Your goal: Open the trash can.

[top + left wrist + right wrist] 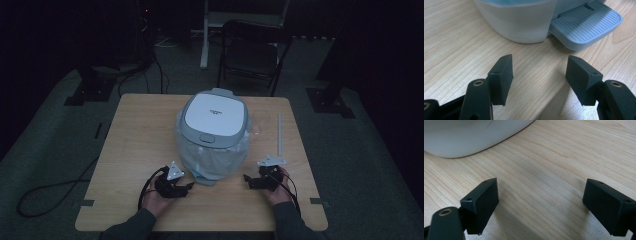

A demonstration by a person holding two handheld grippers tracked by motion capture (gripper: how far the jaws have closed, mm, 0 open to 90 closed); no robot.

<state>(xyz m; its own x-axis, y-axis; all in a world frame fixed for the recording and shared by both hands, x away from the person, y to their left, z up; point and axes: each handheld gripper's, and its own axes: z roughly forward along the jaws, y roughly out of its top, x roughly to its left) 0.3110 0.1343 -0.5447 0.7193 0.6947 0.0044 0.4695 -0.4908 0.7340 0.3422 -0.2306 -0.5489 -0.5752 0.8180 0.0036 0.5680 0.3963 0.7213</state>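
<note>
A rounded, smooth grey-white plastic bin (214, 134) with a ribbed pedal (587, 25) stands on the wood-grain desk (135, 140); the left tool (186, 184) and right tool (246, 177) flank it, both wide, holding nothing.

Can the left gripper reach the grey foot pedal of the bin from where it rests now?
Probably yes. The left gripper is open on the table, and bare wood lies between it and the pedal ahead.

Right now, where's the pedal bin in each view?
High view: pedal bin at table centre, between both claws.
Left gripper view: its lower wall top centre, grey pedal top right.
Right gripper view: its wall top left.
Shared landmark: wooden table.
</note>
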